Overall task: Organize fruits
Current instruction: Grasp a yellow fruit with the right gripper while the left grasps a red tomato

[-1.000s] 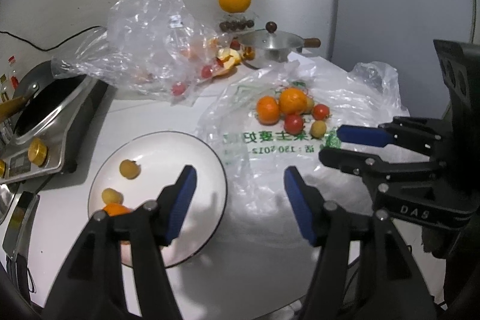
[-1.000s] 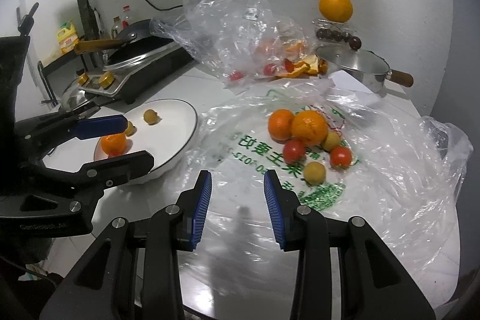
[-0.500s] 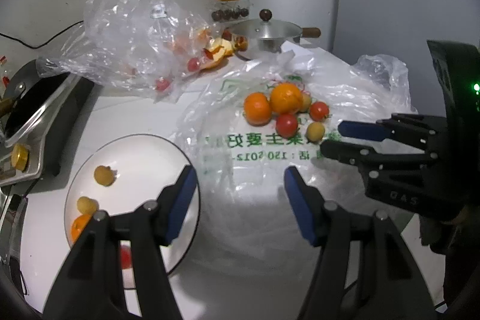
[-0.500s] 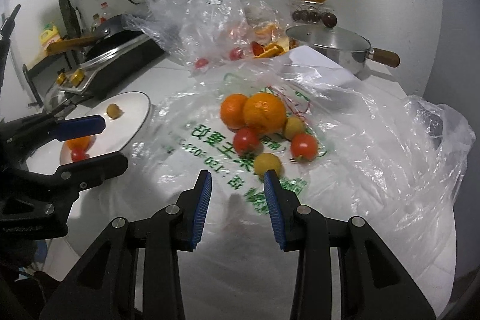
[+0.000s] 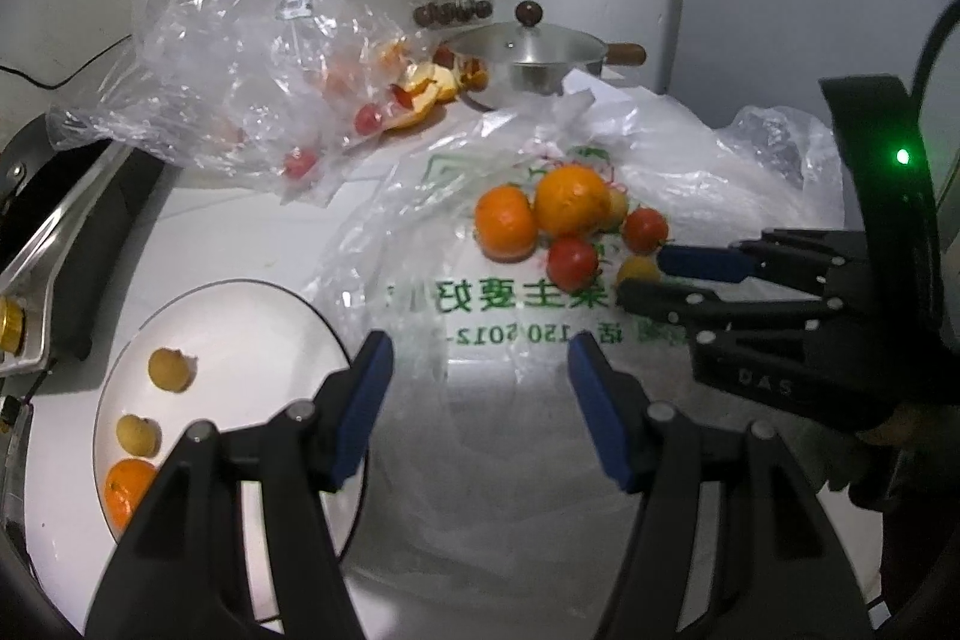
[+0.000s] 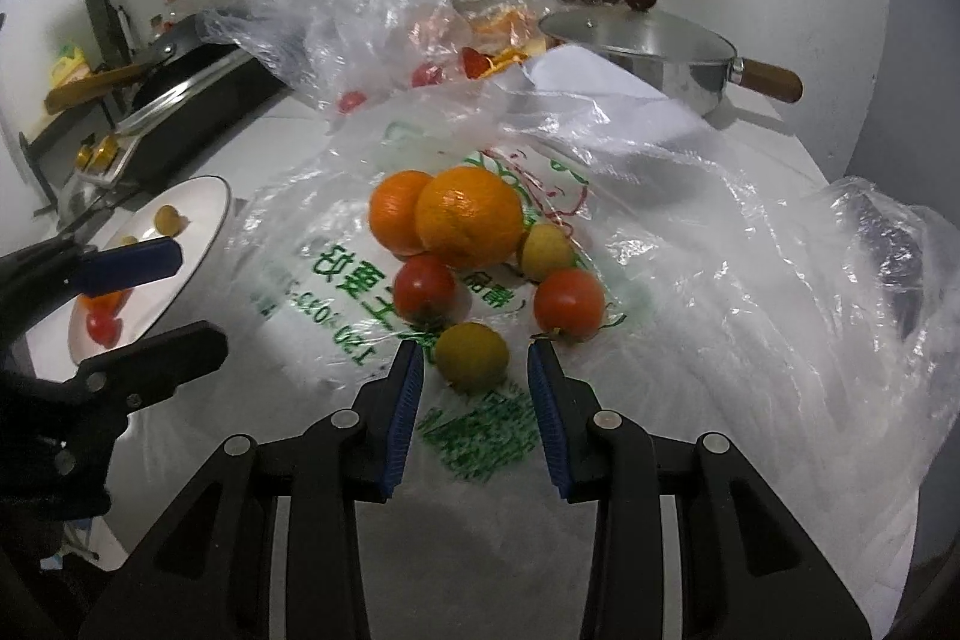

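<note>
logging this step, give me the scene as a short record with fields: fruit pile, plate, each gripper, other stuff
fruit pile: two oranges, two tomatoes, two small yellow fruits, all on the printed plastic bag
plate: white plate with small yellow fruits, an orange and a tomato
right gripper: open, nearest yellow fruit just ahead of its tips, not gripped
left gripper: open, empty, over the bag edge beside the plate
other: lidded pan, clear bag

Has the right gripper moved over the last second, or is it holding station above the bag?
Yes. The right gripper has closed in on the fruit pile on the printed bag; its open jaws now flank the small yellow fruit.
</note>
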Demonstrator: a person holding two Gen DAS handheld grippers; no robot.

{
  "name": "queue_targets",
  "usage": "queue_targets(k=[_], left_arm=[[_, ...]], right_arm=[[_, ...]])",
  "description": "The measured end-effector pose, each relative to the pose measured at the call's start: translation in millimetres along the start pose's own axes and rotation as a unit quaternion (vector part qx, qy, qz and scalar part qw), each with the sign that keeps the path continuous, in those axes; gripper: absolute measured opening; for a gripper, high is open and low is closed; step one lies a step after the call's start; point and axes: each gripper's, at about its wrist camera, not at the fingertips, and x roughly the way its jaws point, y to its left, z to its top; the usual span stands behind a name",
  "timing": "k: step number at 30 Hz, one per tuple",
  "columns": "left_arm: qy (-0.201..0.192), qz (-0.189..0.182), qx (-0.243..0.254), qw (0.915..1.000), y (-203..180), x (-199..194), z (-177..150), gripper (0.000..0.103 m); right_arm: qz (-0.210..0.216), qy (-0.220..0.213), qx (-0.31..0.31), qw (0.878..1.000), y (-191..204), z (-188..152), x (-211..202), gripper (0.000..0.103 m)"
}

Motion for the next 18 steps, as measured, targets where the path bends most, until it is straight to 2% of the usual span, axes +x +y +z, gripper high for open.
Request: queue_targets(k=[7, 10, 18], left_arm=[[0.004, 0.0, -0.001, 1.0, -0.5, 6.4, 2.1, 0.062], [0.005, 0.0, 0.003, 1.0, -3.5, 7.5, 3.0, 0.062], [0.005, 0.005, 0.019, 0.9998, -18.2, 12.4, 11.0, 0.062]], right_arm=[[0.005, 0.013, -0.001, 1.0, -0.5, 2.4, 8.8, 0.038], [0.009, 0.013, -0.006, 1.0, 1.0, 2.0, 9.0, 0.03], [0.017, -0.012, 0.001, 1.0, -4.3, -0.3, -5.1, 0.028]])
